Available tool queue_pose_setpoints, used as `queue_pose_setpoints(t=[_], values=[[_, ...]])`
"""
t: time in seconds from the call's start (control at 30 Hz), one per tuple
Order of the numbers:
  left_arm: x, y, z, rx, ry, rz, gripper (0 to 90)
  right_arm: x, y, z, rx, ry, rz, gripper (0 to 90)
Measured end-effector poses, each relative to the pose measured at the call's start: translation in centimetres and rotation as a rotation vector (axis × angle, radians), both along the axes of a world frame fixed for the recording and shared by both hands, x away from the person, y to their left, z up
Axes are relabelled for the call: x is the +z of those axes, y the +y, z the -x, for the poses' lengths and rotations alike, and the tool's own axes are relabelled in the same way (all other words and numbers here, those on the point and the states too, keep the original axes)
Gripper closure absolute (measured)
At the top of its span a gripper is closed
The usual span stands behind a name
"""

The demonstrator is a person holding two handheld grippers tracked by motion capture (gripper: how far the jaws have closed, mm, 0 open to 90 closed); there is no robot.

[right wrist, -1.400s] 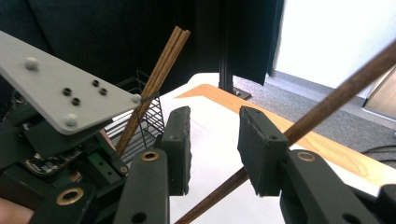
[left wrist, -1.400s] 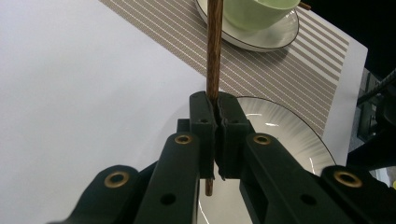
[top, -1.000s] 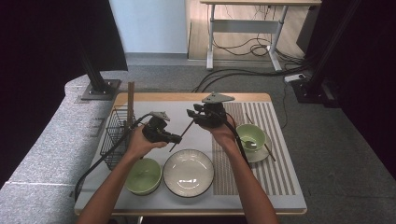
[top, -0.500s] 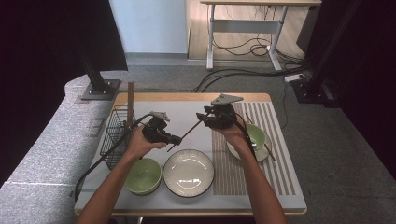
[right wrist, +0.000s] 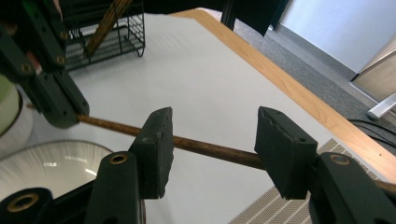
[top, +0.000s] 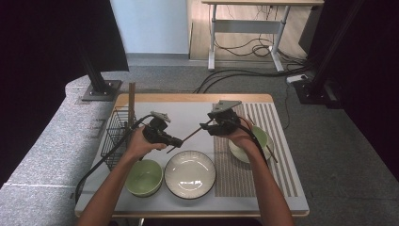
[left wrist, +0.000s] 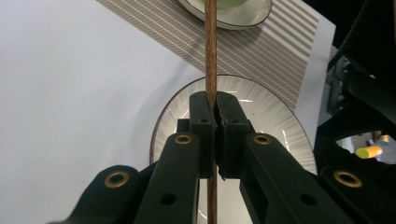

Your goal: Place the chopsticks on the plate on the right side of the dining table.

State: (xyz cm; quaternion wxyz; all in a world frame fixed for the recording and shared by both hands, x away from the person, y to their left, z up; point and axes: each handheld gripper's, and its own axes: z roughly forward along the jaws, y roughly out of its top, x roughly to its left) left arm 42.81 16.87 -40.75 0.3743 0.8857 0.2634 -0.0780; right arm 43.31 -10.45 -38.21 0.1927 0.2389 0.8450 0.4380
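Observation:
A thin brown chopstick hangs level above the white table, over the far rim of a white ribbed plate. My left gripper is shut on its near end; in the left gripper view the chopstick runs straight up from between the closed jaws, with the plate below. My right gripper stands open at the stick's other end. In the right gripper view the chopstick crosses behind the two spread jaws, and the left gripper grips it at the left.
A green bowl sits left of the plate. Another green bowl on a saucer rests on the striped mat at the right, a second chopstick beside it. A black wire basket with an upright wooden stick stands at the left edge.
My right gripper has shifted a little to the right and nearer, along the chopstick. The left gripper has kept its hold in the same place.

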Motion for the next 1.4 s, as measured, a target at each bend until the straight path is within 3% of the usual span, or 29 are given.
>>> queue_pose_setpoints(t=[0.3, 0.6, 0.83, 0.93, 1.1, 1.23, 1.4], values=[[0.2, 0.3, -0.2, -0.012, 0.019, 0.019, 86.4, -0.3, 0.1, 0.5, 0.069, -0.060, 0.142, 44.5], [0.1, 0.2, -0.4, -0.034, 0.039, 0.017, 86.4, -1.2, 1.4, 0.8, 0.120, -0.149, 0.339, 44.5], [0.4, 0.7, -0.5, -0.060, 0.046, 0.021, 86.1, -1.3, 1.4, 1.0, 0.189, -0.135, 0.374, 58.5], [0.8, 1.1, -0.7, -0.055, 0.042, 0.063, 86.3, -1.3, 1.1, 1.2, 0.234, -0.128, 0.391, 66.0], [1.3, 1.5, -0.9, 0.038, -0.062, 0.065, 79.8, -1.8, 0.8, 1.5, 0.296, -0.076, 0.401, 78.4], [1.5, 1.5, -1.0, 0.168, -0.169, 0.068, 63.1, -2.2, 0.4, 1.6, 0.337, -0.034, 0.352, 84.5], [1.7, 1.7, -1.1, 0.241, -0.222, 0.091, 51.3, -2.6, -0.2, 1.6, 0.303, 0.002, 0.318, 84.6]])
